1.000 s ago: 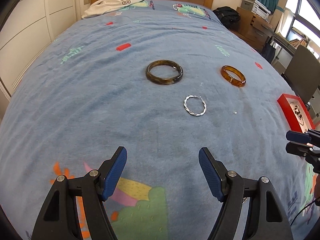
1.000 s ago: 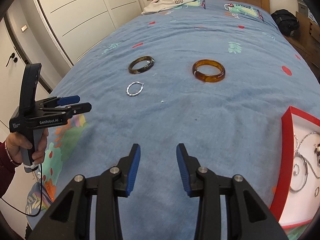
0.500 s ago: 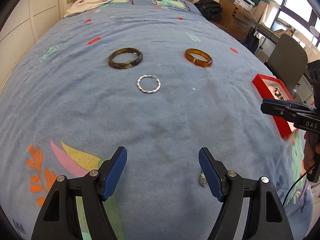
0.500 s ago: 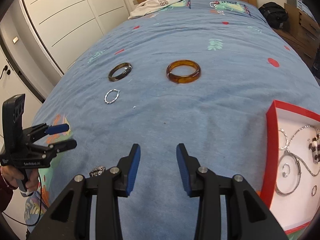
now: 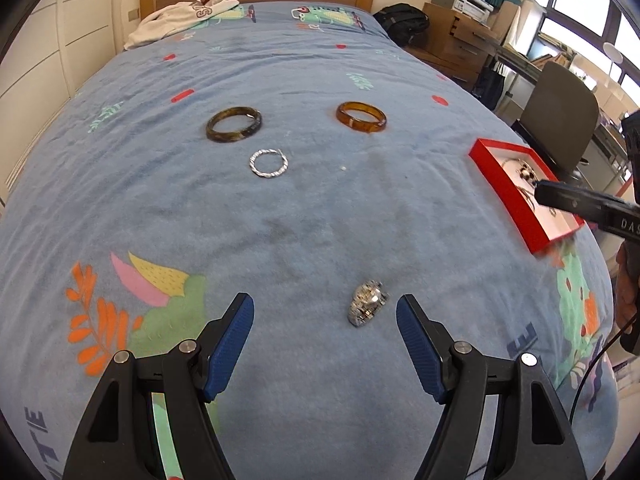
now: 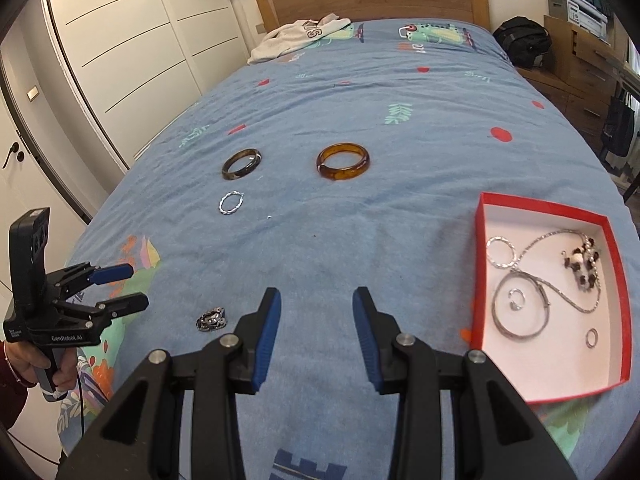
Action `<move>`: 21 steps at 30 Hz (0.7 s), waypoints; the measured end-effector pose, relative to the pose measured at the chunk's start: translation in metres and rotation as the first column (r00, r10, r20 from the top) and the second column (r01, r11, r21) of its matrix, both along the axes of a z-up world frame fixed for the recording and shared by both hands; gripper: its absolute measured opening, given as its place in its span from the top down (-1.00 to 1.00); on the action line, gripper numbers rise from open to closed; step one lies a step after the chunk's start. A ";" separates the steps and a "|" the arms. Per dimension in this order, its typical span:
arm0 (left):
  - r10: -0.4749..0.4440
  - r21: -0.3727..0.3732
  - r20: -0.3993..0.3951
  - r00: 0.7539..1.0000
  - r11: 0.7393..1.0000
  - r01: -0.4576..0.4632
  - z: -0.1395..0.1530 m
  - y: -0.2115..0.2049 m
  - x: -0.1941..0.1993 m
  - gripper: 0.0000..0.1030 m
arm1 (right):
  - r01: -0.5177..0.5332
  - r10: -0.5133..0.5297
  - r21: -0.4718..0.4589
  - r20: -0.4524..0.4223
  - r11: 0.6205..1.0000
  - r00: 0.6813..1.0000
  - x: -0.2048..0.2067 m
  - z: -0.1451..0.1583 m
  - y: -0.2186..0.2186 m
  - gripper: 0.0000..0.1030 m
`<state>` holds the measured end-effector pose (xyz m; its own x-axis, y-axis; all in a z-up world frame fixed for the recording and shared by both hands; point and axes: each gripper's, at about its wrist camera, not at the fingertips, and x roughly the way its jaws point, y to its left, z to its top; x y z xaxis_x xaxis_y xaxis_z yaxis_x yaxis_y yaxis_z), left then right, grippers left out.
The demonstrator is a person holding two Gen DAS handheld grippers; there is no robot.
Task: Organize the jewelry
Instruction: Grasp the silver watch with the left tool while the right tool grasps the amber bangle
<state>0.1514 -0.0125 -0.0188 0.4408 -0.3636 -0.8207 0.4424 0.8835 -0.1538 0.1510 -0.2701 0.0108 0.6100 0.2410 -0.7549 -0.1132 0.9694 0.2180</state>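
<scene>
The left gripper holds its ribbed blue pads wide apart, empty, above the blue bedspread. A crumpled silver metal-link watch lies on the cloth just ahead, nearer the right-hand pad. The right gripper is parted more narrowly, also empty, with the red cardboard box close at its right; chains and rings lie on its white floor. Farther up the bed lie a twisted silver hoop, a glossy dark tortoiseshell bangle and a translucent amber bangle, all apart.
</scene>
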 end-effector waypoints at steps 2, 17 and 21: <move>-0.017 -0.006 -0.006 1.000 1.000 0.017 -0.005 -0.005 -0.004 -0.40 | 0.006 -0.006 -0.004 0.000 1.000 1.000 -0.002 0.001 -0.002 0.30; -0.123 0.033 -0.066 0.990 0.992 0.126 -0.064 -0.051 0.017 -0.19 | 0.011 -0.011 -0.015 -0.033 1.000 0.999 0.033 -0.020 -0.020 0.30; -0.142 0.054 -0.041 0.989 0.988 0.144 -0.069 -0.053 0.016 -0.11 | 0.003 -0.003 -0.009 -0.035 1.000 0.999 0.061 -0.029 -0.016 0.30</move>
